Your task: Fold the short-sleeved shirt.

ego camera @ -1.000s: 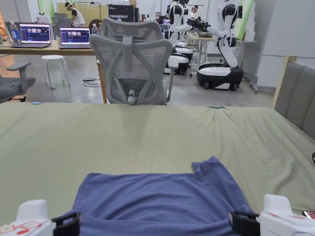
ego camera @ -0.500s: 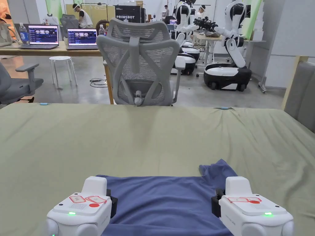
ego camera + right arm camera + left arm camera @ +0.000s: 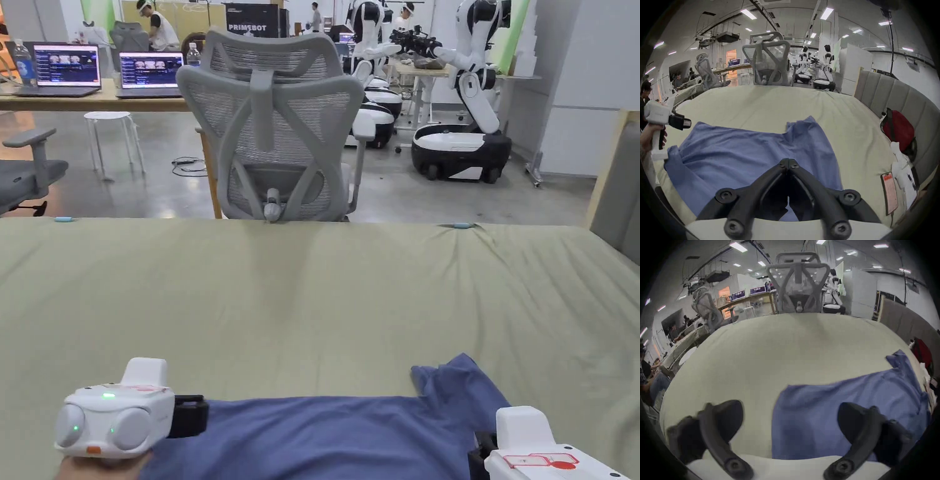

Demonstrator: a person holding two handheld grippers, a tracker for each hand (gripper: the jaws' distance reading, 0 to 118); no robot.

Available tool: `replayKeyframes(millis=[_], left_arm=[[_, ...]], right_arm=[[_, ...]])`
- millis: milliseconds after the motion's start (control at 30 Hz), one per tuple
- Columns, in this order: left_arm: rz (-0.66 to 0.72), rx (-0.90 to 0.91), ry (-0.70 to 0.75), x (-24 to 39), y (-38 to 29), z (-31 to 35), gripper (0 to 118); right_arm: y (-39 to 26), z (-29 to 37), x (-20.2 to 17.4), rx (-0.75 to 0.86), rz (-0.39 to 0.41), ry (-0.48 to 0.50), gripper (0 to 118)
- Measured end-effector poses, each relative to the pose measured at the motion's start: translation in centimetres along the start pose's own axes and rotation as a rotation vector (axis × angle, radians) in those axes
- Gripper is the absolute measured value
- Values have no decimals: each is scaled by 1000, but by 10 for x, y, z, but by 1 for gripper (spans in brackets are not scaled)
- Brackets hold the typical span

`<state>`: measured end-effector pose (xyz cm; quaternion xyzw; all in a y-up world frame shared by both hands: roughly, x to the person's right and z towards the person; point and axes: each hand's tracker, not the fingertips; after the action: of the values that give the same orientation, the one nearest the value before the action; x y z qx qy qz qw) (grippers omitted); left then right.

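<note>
Blue short-sleeved cotton shirt (image 3: 337, 437) lies near the front edge of the bed, spread on the pale green bedsheet (image 3: 312, 300), well short of the far edge where the grey mesh office chair (image 3: 275, 125) stands. Looks like one fold is in: far edge of the body is a fairly straight line in the head view, and the cloth reads as doubled in the right gripper view, though I can't confirm the layer count. One sleeve (image 3: 453, 381) sticks out past that line on the right, not tucked; a second flap of cloth (image 3: 673, 155) hangs out on the left side, near the hand. Left gripper (image 3: 790, 420): jaws wide apart, holding nothing, one jaw over bare sheet and the other over the shirt's left edge. Right gripper (image 3: 788, 162): jaws closed tip to tip above the shirt; whether cloth is pinched between them I can't tell, the tips just overlap the blue fabric. Red bag (image 3: 898, 129) and a phone (image 3: 889, 193) sit off to the right by the grey padded headboard (image 3: 893, 97), clear of the work. My read: early-to-mid stage. Left to do: bring both sleeves in, fold the sides, then halve the body and flatten wrinkles.
</note>
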<state>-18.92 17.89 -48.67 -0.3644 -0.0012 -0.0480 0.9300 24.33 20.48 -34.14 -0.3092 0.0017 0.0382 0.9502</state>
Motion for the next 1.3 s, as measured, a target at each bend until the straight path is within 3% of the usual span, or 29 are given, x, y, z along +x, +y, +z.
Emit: replayKeyframes(millis=[67, 167, 233, 267, 300, 333, 367, 400, 433, 467, 500, 567, 633, 667, 700, 733, 767, 833, 1000, 1167, 1300], left_arm=[[21, -63, 6, 0, 6, -27, 94], [-3, -143, 7, 4, 5, -58, 89], [-28, -204, -109, 14, -3, -63, 71], [-35, -164, -49, 13, 0, -54, 69], [-40, -160, -82, 10, 5, -45, 52], [-19, -155, -111, 9, 8, -34, 6], [-3, -112, -120, 9, 9, -24, 2], [7, -53, -96, 11, 10, -11, 2], [-1, -24, -104, 11, 11, -1, 2], [-5, -12, -105, 11, 12, 4, 2], [-17, -11, -110, 14, 12, 11, 2], [-27, -13, -111, 19, 11, 18, 2], [-27, -10, -119, 18, 10, 19, 2], [-28, -9, -118, 18, 9, 20, 2], [-30, -13, -114, 15, 8, 17, 2], [-29, -17, -112, 10, 8, 13, 2], [-27, -20, -112, 8, 7, 15, 2], [-21, -4, -118, 3, 5, 27, 2], [2, 110, -150, -6, -6, 95, 2], [16, 151, -190, -22, -56, 171, 2], [17, 50, -222, -23, -118, 180, 2]], right_arm=[[3, -8, 12, -9, 8, -29, 0], [9, -31, 34, -34, 56, -86, 0], [17, -47, 47, -58, 92, -114, 0], [22, -52, 52, -67, 87, -115, 0], [28, -63, 61, -82, 79, -110, 0], [33, -75, 69, -96, 63, -103, 1], [37, -85, 74, -93, 51, -90, 2], [44, -91, 78, -68, 23, -46, 14], [48, -103, 82, -62, 10, -25, 61], [52, -116, 84, -117, 2, -24, 100], [55, -133, 85, -203, -5, -24, 118], [57, -153, 86, -170, -23, -5, 101], [54, -170, 83, -287, -34, -18, 93], [52, -168, 82, -326, -56, 7, 72], [48, -167, 84, -358, -91, 67, 33], [46, -162, 85, -376, -107, 86, 5], [47, -149, 83, -325, -87, 38, 2], [41, -137, 94, -225, -166, 55, 2], [40, -13, 88, -22, -71, 22, 2], [-4, 85, 75, 0, -4, 8, 2], [-67, 108, 61, -84, 19, -11, 2]])
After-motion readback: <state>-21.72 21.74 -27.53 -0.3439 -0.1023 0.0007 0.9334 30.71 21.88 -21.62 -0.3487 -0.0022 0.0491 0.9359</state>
